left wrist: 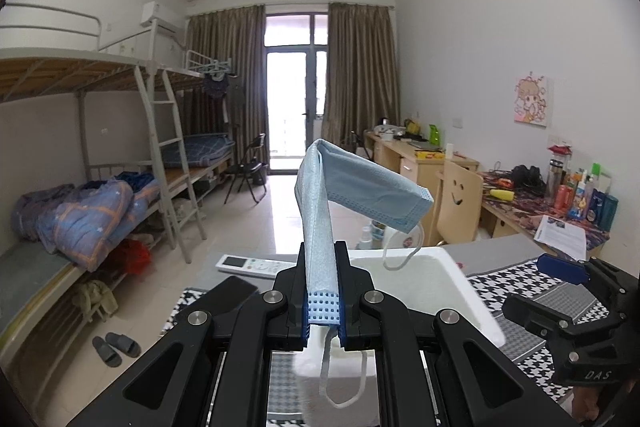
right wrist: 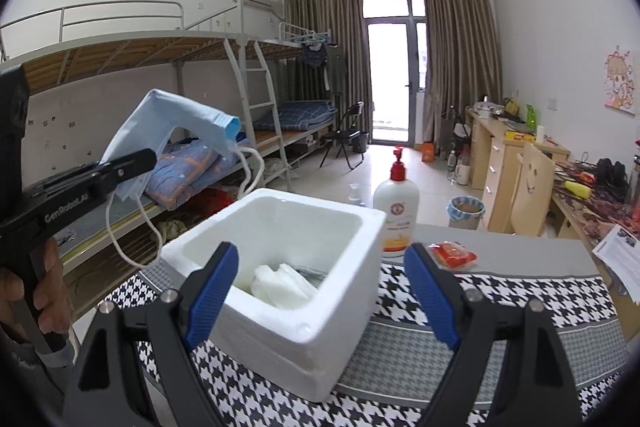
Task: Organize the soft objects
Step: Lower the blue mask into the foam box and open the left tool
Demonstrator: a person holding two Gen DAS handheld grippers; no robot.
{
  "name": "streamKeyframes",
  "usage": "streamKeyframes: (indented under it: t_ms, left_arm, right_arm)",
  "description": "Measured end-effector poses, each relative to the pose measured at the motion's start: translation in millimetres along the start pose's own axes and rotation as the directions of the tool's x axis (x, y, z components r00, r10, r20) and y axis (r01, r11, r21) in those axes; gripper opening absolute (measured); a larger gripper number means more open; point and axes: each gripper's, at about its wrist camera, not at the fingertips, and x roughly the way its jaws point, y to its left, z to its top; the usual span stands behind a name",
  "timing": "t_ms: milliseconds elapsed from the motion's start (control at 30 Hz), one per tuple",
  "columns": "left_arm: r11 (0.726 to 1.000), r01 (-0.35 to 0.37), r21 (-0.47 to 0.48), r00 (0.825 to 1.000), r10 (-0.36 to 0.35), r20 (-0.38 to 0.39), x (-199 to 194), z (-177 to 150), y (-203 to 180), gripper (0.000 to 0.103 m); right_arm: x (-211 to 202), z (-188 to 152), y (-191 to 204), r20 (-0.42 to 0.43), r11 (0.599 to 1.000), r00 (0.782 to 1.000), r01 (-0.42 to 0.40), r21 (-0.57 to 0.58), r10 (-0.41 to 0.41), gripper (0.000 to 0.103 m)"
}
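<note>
In the left wrist view, the left gripper pinches a blue face mask by its lower edge. The mask stands up and folds over above the white foam box, likely so it can drop in.

In the right wrist view, the right gripper is spread wide and holds nothing, framing the box on the checked cloth, perhaps to steady it. White pads lie inside.
</note>
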Motion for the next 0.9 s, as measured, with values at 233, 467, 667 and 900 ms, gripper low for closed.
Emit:
streamKeyframes:
  t_ms: [233,467,667,900]
  left_arm:
    - [0.999,0.048,0.008,0.999,-0.048,-0.018,11.5,1.7,-14.3,0.010]
    - [0.995,0.096,0.006,0.994,-0.095,-0.048,25.1,1.2,-26.9,0.010]
    - [0.993,0.120,0.014,0.991,-0.119,-0.062,36.3,2.6,-35.0,0.010]
    - [0.993,0.118,0.009,0.990,-0.117,-0.083,46.5,0.8,-40.8,0.010]
  right_arm:
    - [-18.0,-5.5,-14.7,0.028,0.999,0.999,0.036,0.027,-0.037,0.088]
    - [-28.6,-10.4,-25.2,0.034,0.996,0.996,0.075,0.043,-0.076,0.088]
    - [-33.3,-14.7,-35.2,0.033,0.993,0.994,0.101,0.056,-0.103,0.088]
    - [-32.5,-17.8,-43.6,0.025,0.990,0.992,0.123,0.065,-0.125,0.088]
